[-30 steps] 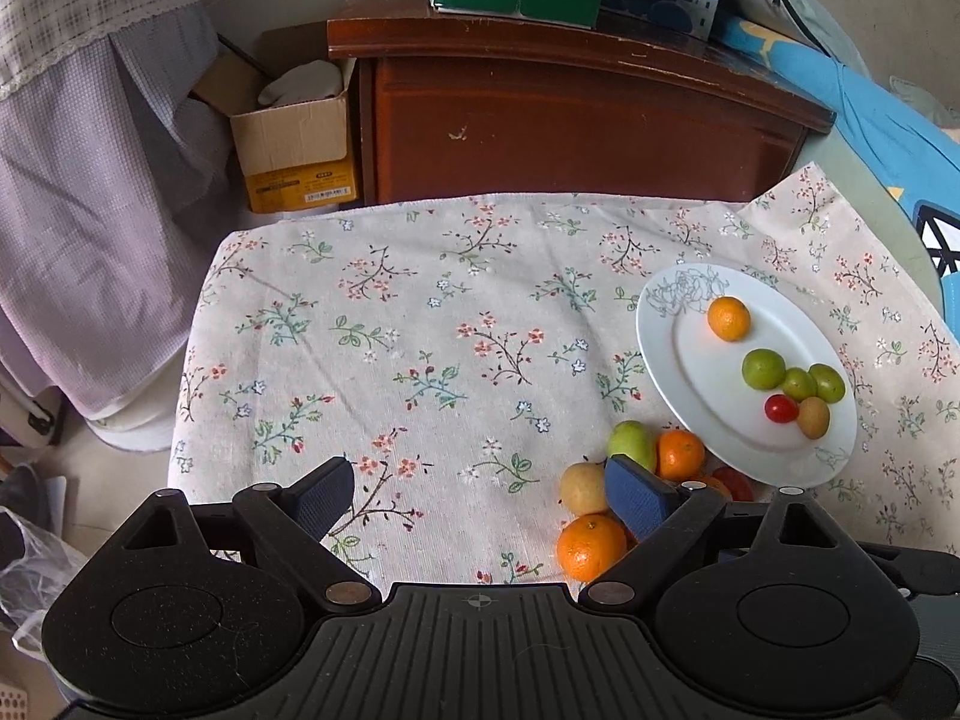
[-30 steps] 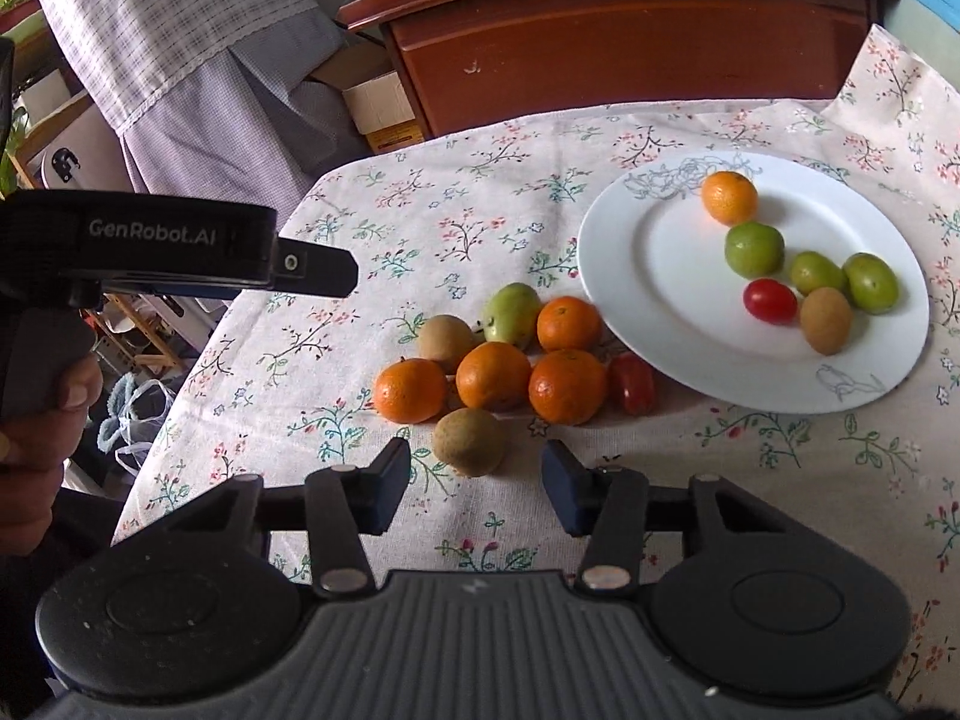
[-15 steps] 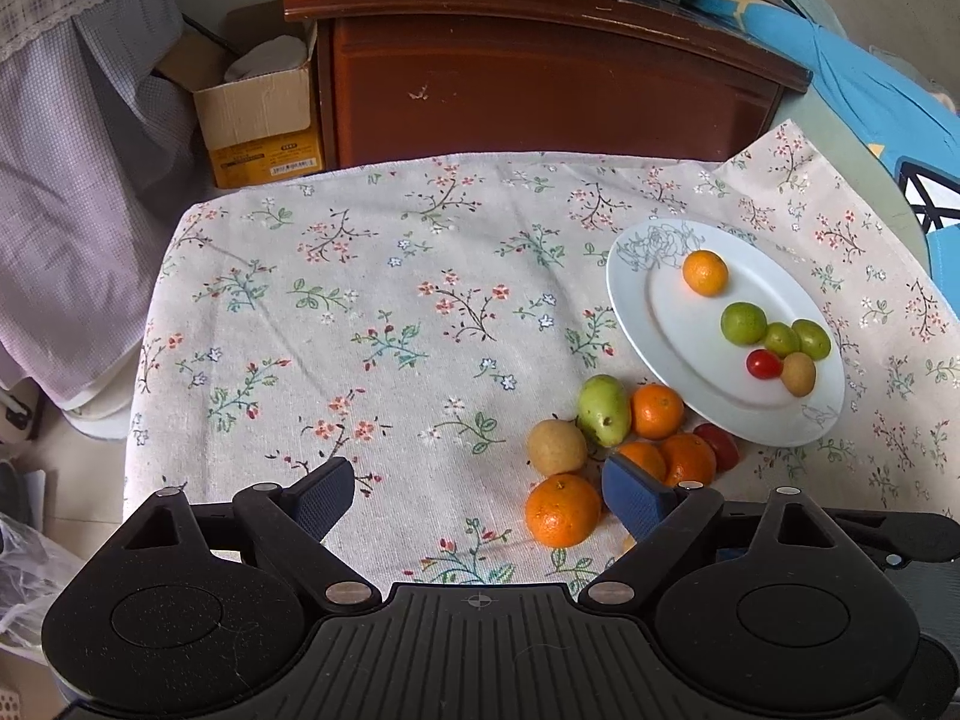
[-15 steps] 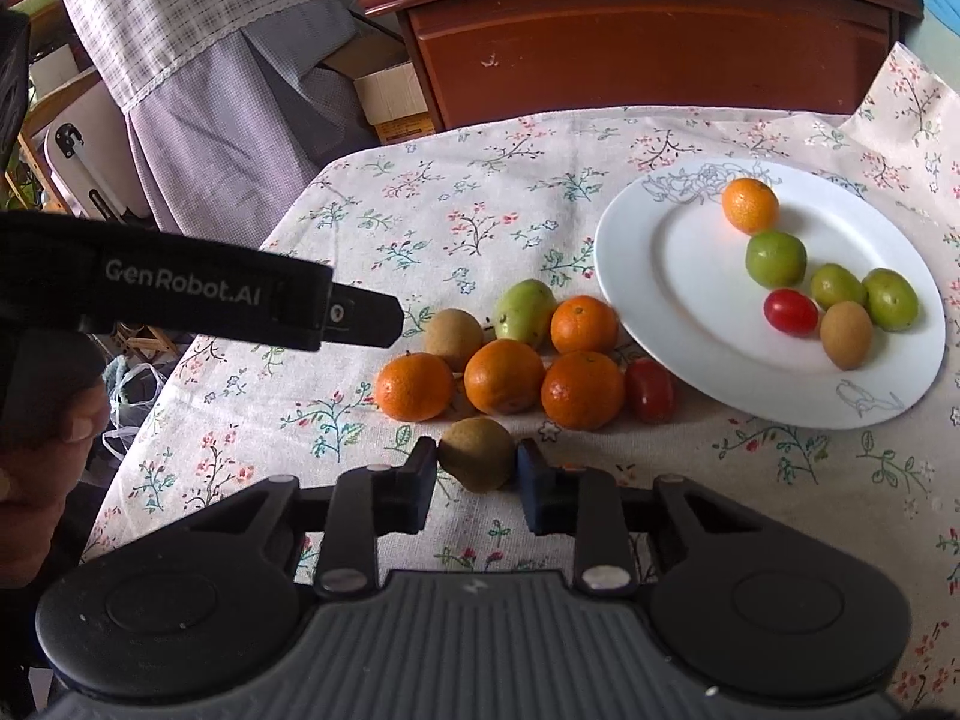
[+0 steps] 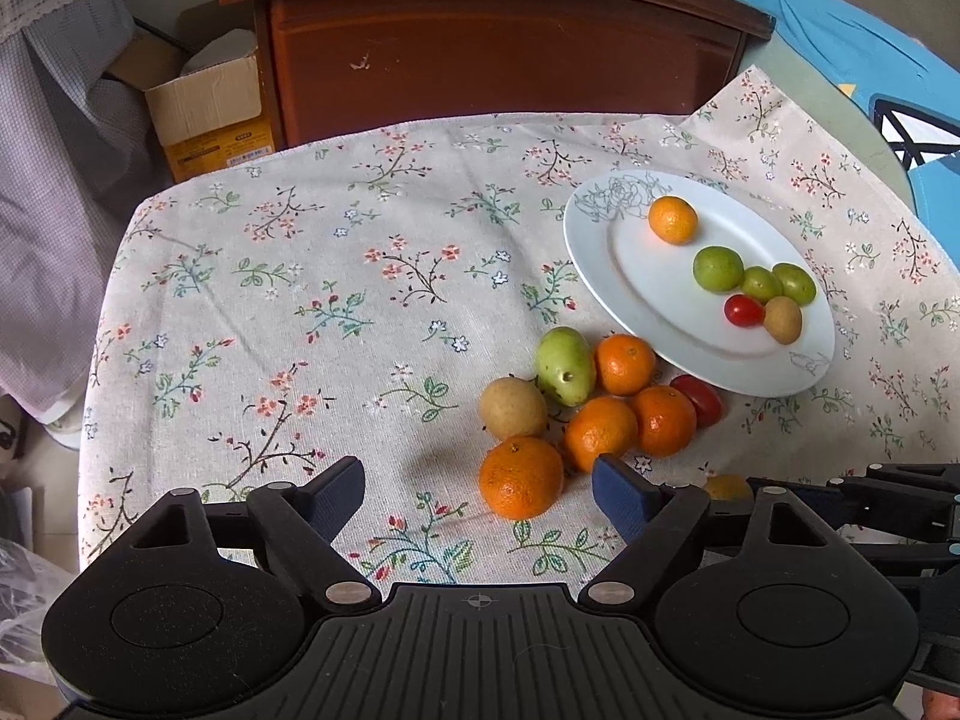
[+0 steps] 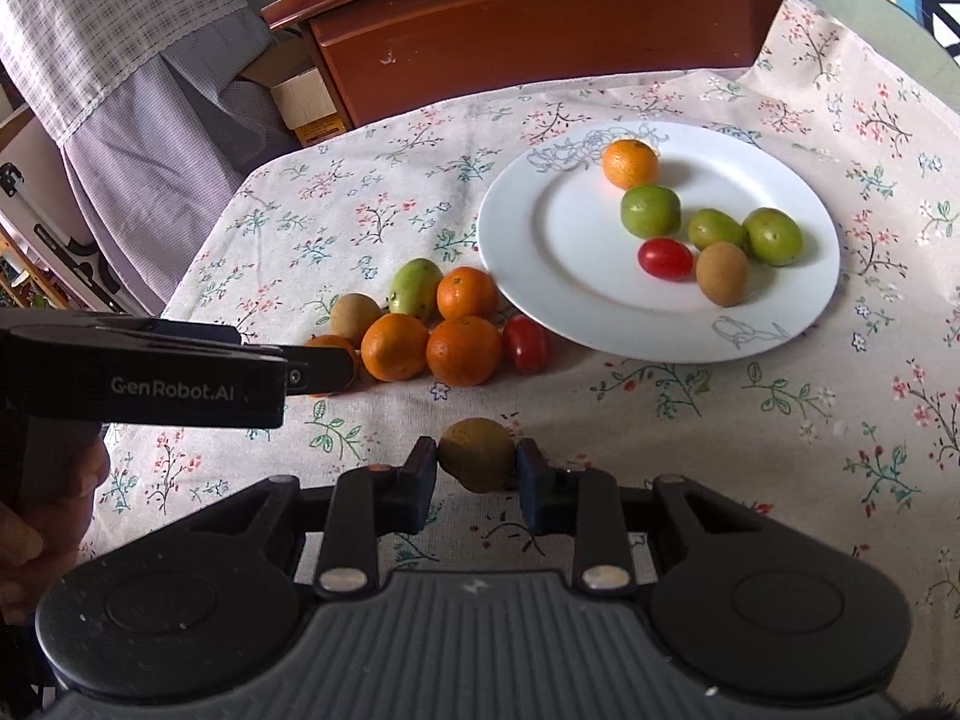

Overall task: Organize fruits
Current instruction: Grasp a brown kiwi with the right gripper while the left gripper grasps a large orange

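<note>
My right gripper [image 6: 474, 468] is shut on a brown kiwi [image 6: 476, 461] and holds it just above the cloth, in front of the fruit pile. My left gripper [image 5: 478, 495] is open and empty, with a large orange [image 5: 521, 476] just ahead between its fingers. Several oranges [image 6: 463, 350], a green pear [image 6: 415, 287], a brown fruit [image 6: 351, 315] and a red tomato [image 6: 525, 343] lie left of the white plate [image 6: 558, 252]. The plate holds an orange [image 6: 629, 162], three green fruits, a tomato [image 6: 664, 258] and a brown fruit [image 6: 722, 273].
A floral cloth [image 5: 360, 276] covers the table. A dark wooden cabinet [image 5: 492, 54] stands behind it, with a cardboard box [image 5: 210, 108] at its left. Blue fabric [image 5: 840, 42] lies at the far right. The left gripper's body [image 6: 150, 372] crosses the right wrist view.
My right gripper has closed on the kiwi and lifted it back from the pile. My left gripper has moved closer to the fruit, still open.
</note>
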`<action>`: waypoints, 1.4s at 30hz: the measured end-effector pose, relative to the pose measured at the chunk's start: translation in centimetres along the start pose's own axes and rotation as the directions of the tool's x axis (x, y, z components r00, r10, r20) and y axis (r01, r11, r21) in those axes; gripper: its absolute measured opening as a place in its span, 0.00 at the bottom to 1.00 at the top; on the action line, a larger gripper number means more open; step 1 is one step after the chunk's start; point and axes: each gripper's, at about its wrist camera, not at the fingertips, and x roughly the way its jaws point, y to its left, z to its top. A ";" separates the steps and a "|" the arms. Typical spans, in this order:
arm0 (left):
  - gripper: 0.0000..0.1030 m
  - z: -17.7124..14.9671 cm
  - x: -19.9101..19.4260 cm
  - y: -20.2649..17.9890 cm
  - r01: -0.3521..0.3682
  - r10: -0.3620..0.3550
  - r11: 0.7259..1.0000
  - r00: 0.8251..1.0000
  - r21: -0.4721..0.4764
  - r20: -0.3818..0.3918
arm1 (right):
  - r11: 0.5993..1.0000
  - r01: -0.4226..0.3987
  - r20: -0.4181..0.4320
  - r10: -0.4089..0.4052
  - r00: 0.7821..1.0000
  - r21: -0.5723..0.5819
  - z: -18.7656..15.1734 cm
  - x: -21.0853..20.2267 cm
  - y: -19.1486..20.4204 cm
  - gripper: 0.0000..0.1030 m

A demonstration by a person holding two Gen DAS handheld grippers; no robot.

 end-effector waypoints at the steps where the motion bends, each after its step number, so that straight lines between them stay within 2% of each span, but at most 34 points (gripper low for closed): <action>1: 0.74 -0.1 0.2 0.0 0.001 -0.001 1.000 1.000 0.002 -0.003 | 1.000 -0.001 -0.001 0.001 1.000 0.004 0.0 0.0 0.0 0.28; 4: 0.65 -0.3 0.8 0.0 0.011 -0.011 1.000 1.000 0.003 -0.015 | 1.000 -0.002 0.002 0.002 1.000 0.007 0.0 0.0 -0.1 0.28; 10: 0.63 -0.5 1.3 -0.7 0.008 -0.008 0.999 1.000 0.041 -0.005 | 1.000 -0.008 0.000 0.008 1.000 0.024 0.2 0.1 -0.3 0.29; 12: 0.59 -0.5 1.3 -0.9 0.010 -0.010 0.998 1.000 0.056 0.001 | 1.000 -0.007 0.000 0.007 1.000 0.020 0.2 0.1 -0.2 0.29; 14: 0.50 -0.6 1.2 -1.2 0.014 -0.015 0.997 1.000 0.073 0.007 | 1.000 -0.007 0.000 0.007 1.000 0.018 0.2 0.1 -0.2 0.30; 18: 0.40 -0.7 1.1 -1.7 0.022 -0.023 0.995 1.000 0.099 0.016 | 1.000 -0.006 0.000 0.006 1.000 0.013 0.2 0.1 -0.2 0.30; 21: 0.29 -0.7 1.0 -1.9 0.042 -0.044 0.993 0.999 0.106 0.017 | 1.000 -0.004 0.001 0.004 1.000 0.003 0.1 0.1 -0.1 0.29; 32: 0.28 -0.8 -0.1 -2.1 0.040 -0.043 0.994 0.998 0.100 0.034 | 1.000 -0.009 -0.005 0.009 1.000 0.011 0.4 -0.1 0.0 0.28; 42: 0.28 0.6 -2.1 -2.8 0.056 -0.065 0.994 0.993 0.093 0.096 | 1.000 -0.015 0.056 0.014 0.998 0.026 1.5 -1.8 -0.2 0.28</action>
